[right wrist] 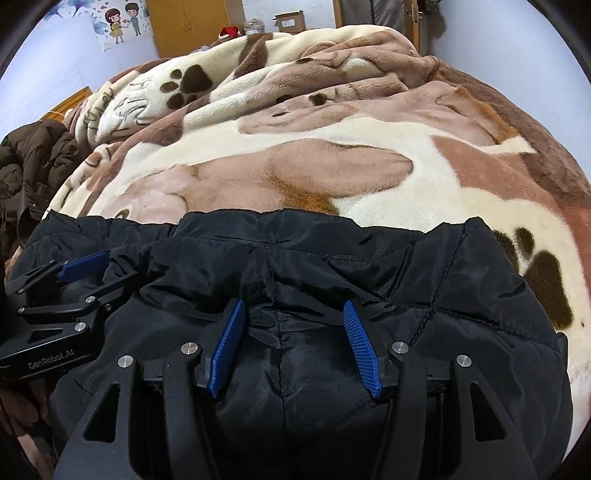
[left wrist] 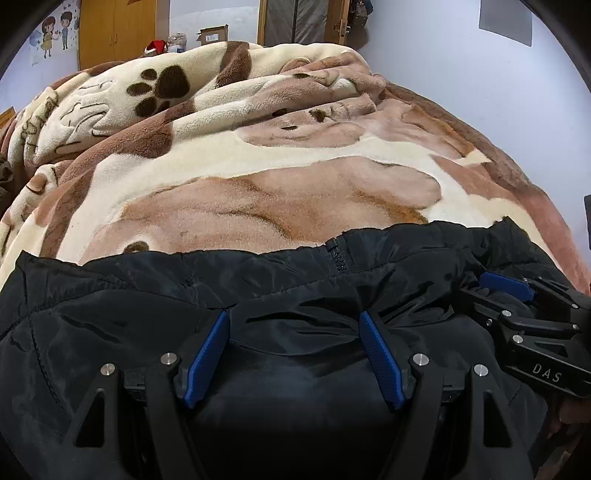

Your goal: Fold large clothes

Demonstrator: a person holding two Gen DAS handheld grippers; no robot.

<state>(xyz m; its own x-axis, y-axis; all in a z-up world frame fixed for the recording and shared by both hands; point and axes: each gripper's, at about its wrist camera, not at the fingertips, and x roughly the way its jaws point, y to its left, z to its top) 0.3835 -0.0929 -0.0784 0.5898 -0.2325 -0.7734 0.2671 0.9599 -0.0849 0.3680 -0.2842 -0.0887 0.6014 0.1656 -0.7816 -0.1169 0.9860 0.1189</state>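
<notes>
A black quilted jacket (left wrist: 147,295) lies flat on a paw-print fleece blanket (left wrist: 258,155), its edge running across the view and a zipper showing near the middle. My left gripper (left wrist: 293,321) is open, its blue pads resting on the fabric with a puckered fold between them. The right gripper (left wrist: 517,295) shows beside it at the right. In the right wrist view the jacket (right wrist: 443,277) fills the lower half. My right gripper (right wrist: 293,310) is open over a seam, pads on the fabric. The left gripper (right wrist: 81,273) lies on the jacket at the left.
The blanket (right wrist: 332,147) covers the bed and bunches up at the far end. A brown puffy coat (right wrist: 37,155) lies heaped at the bed's left edge. A wooden wardrobe (right wrist: 192,22), a cardboard box (right wrist: 290,20) and a door stand at the far wall.
</notes>
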